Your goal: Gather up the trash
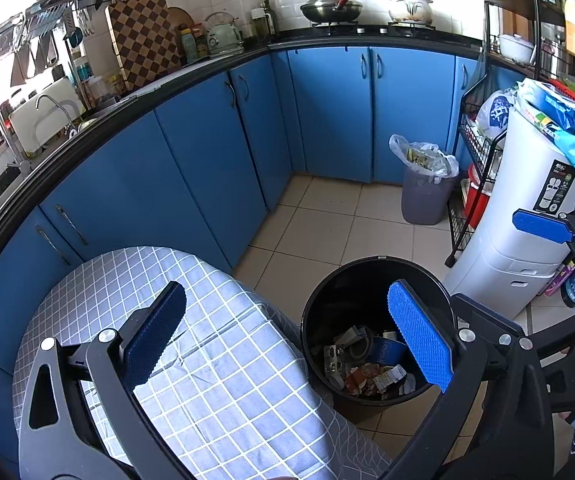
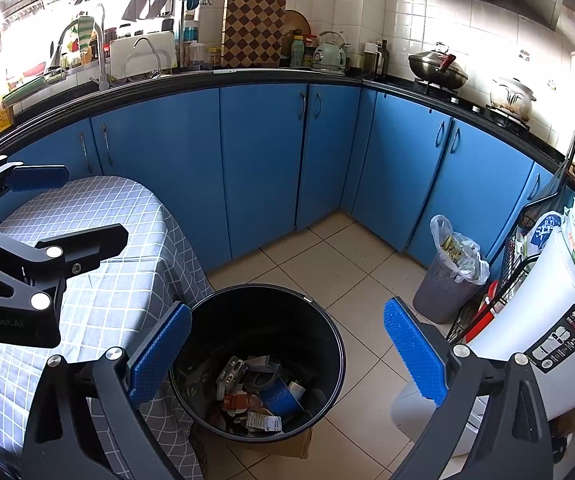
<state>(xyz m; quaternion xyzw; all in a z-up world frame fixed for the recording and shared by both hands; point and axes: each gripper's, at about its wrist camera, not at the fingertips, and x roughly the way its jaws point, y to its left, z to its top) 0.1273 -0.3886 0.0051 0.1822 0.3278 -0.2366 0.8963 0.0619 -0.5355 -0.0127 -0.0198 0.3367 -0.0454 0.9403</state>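
A black round trash bin [image 1: 319, 312] [image 2: 327, 332] stands on the tiled floor beside a table with a grey checked cloth [image 1: 207, 360] [image 2: 99, 264]. Crumpled wrappers and paper scraps [image 1: 367, 364] [image 2: 259, 396] lie in its bottom. My left gripper [image 1: 287, 336] is open and empty, over the table edge and the bin. My right gripper [image 2: 287, 356] is open and empty, above the bin. The right gripper also shows at the right edge of the left wrist view [image 1: 543, 228], and the left one at the left edge of the right wrist view [image 2: 39, 178].
Blue kitchen cabinets [image 1: 215, 152] [image 2: 263, 168] run around the corner. A grey bin with a plastic liner [image 1: 427, 188] [image 2: 447, 276] stands by the cabinets. A white appliance [image 1: 527, 220] [image 2: 535, 340] and a black wire rack [image 1: 475, 184] stand at the right.
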